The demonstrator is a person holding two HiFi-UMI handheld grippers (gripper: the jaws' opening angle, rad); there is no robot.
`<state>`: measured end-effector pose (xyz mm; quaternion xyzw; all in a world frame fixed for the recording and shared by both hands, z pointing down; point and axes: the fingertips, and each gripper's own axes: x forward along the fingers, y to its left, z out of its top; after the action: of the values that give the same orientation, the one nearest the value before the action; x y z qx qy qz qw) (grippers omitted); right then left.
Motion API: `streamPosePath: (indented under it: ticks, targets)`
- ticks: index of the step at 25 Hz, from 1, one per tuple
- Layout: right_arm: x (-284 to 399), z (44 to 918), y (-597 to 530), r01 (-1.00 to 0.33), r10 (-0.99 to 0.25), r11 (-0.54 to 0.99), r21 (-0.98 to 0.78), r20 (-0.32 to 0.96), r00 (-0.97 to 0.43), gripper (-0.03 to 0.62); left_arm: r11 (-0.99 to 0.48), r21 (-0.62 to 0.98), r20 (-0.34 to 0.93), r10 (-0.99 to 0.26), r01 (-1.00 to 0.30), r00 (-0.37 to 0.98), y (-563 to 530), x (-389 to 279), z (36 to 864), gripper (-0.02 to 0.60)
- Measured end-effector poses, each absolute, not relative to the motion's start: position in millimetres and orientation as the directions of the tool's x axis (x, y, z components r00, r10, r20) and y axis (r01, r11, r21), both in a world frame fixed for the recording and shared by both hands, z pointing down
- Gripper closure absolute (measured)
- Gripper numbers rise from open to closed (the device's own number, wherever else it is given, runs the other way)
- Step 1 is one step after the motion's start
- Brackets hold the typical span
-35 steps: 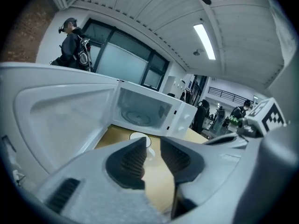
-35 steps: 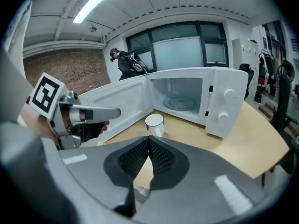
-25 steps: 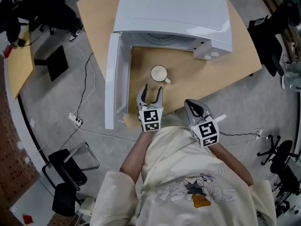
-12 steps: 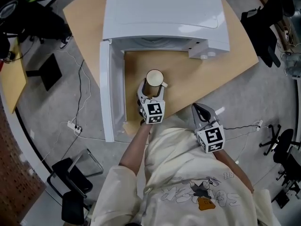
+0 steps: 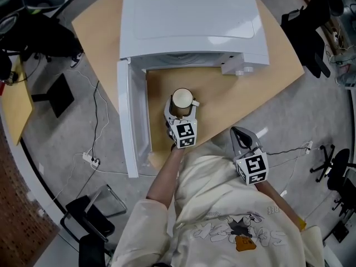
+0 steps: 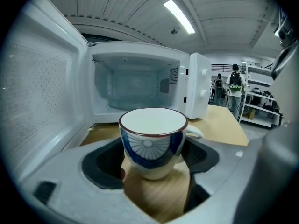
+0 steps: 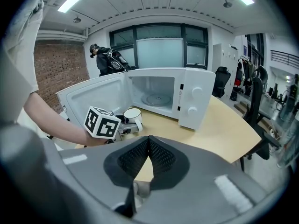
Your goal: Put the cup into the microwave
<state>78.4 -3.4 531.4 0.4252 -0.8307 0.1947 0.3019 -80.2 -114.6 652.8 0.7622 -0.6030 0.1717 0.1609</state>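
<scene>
A white cup [image 5: 182,100] with a blue pattern and dark rim stands upright on the wooden table [image 5: 233,88], in front of the white microwave [image 5: 189,21], whose door [image 5: 128,121] hangs open to the left. My left gripper [image 5: 181,109] reaches around the cup; its jaws are opening, one on each side of the cup [image 6: 152,141], with the pads not pressing on it. The cup's handle points right. The empty microwave cavity [image 6: 135,92] lies straight behind it. My right gripper [image 5: 239,133] hovers at the table's near edge, shut [image 7: 148,146] on nothing.
The microwave's knob panel [image 5: 242,67] is at the right of the cavity. Office chairs [image 5: 89,216] and cables [image 5: 92,149] lie on the grey floor around the table. People stand far off by shelves [image 6: 233,85].
My left gripper has moved forward from short of the cup to around it, with its jaws spread wider. The right gripper has stayed near the table's edge.
</scene>
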Motion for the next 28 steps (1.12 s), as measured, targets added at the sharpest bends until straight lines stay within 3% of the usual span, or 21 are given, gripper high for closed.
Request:
streamPosePath:
  ticks: [6, 14, 28]
  targets:
    - [71, 529, -7, -0.808, -0.579, 0.584, -0.075, 0.659, -0.480, 0.588, -0.193, 0.040, 0.440, -0.877, -0.980, 0.191, -124, -85, 637, 0.206]
    - [73, 525, -10, -0.804, -0.576, 0.589, -0.081, 0.655, -0.489, 0.589, -0.162, 0.039, 0.325, -0.931, -0.986, 0.166, -166, -86, 576, 0.207]
    - [112, 525, -14, -0.873, -0.621, 0.485, -0.051, 0.682, -0.385, 0.588, -0.069, 0.026, 0.271, -0.960, -0.997, 0.074, -281, -103, 566, 0.207]
